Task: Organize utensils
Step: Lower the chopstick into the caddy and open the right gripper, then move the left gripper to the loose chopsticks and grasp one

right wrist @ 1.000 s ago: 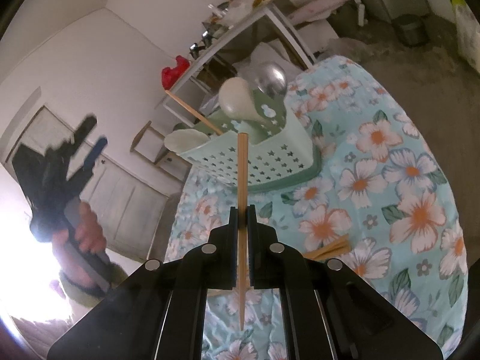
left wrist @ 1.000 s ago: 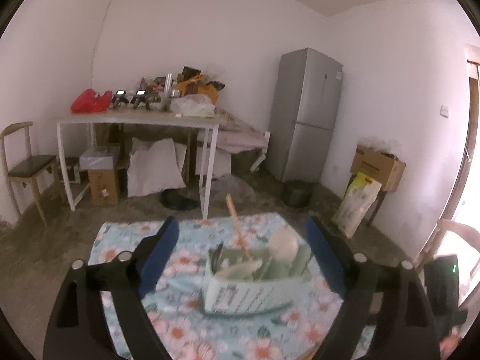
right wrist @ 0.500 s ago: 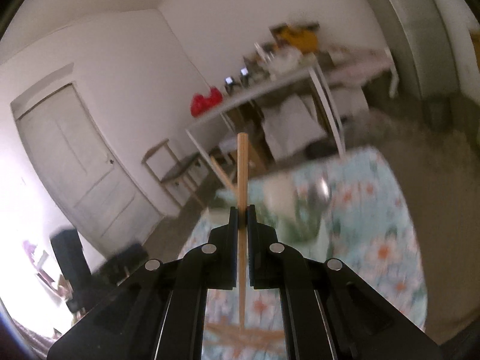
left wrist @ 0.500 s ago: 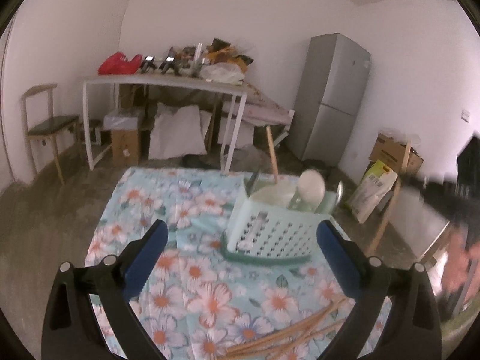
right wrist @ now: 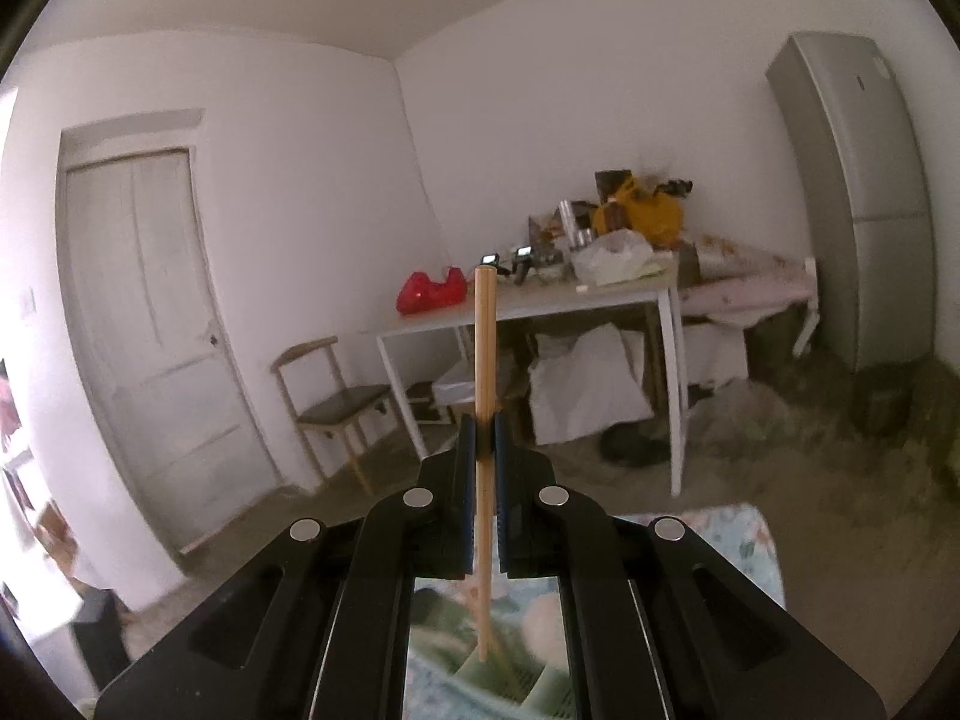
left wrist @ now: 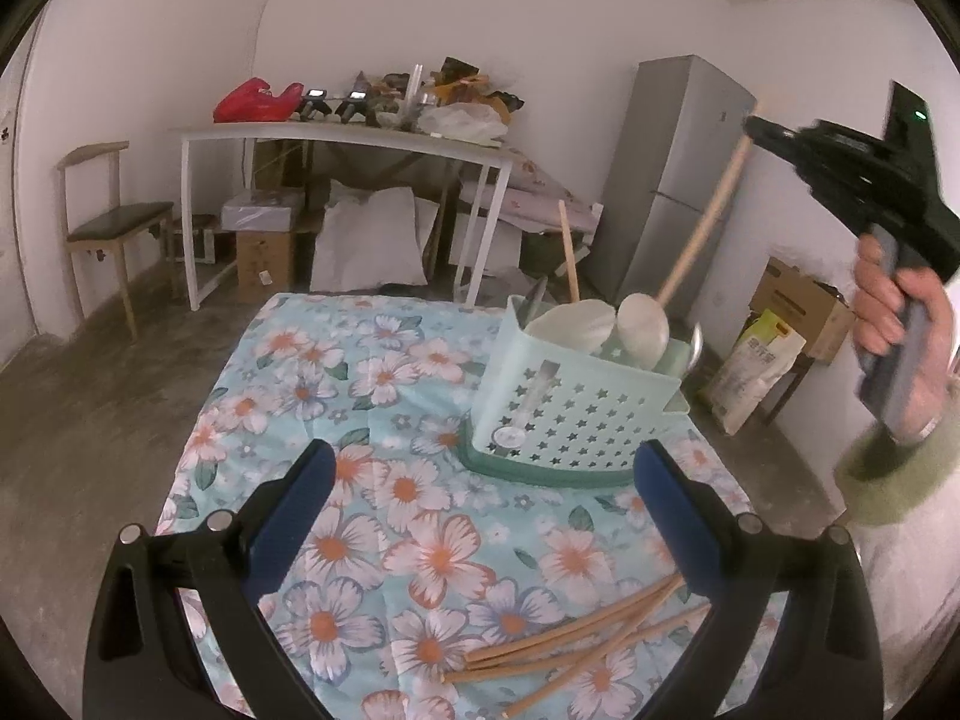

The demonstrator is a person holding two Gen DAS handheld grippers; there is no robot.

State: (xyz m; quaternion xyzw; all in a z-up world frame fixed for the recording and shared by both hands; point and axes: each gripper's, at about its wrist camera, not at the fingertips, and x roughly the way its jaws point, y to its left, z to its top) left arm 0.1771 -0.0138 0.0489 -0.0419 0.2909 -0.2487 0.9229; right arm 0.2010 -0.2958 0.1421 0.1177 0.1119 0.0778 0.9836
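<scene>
A pale green star-holed utensil basket (left wrist: 576, 408) stands on the flowered tablecloth (left wrist: 372, 372), with white spoons (left wrist: 645, 327) and an upright chopstick (left wrist: 567, 252) in it. Several loose wooden chopsticks (left wrist: 576, 636) lie on the cloth close to me. My left gripper (left wrist: 483, 456) is open wide and empty, just short of the basket and above the loose chopsticks. Up at the right, a hand (left wrist: 894, 312) holds my right gripper (left wrist: 753, 131), which is shut on one chopstick (left wrist: 708, 222). That chopstick slants down to the basket's top. In the right wrist view the held chopstick (right wrist: 485, 360) stands upright in the gripper (right wrist: 486, 438) over the basket (right wrist: 498, 675).
A white table (left wrist: 336, 135) loaded with clutter stands at the back wall, with boxes and bags under it. A wooden chair (left wrist: 108, 222) is at the left, and a grey fridge (left wrist: 678, 180) and cardboard boxes (left wrist: 798, 306) at the right. A white door (right wrist: 156, 324) is in the left wall.
The right gripper rose and rolled upright with the chopstick, which now hangs over the basket. The left gripper sank toward the cloth, and the loose chopsticks came into its view.
</scene>
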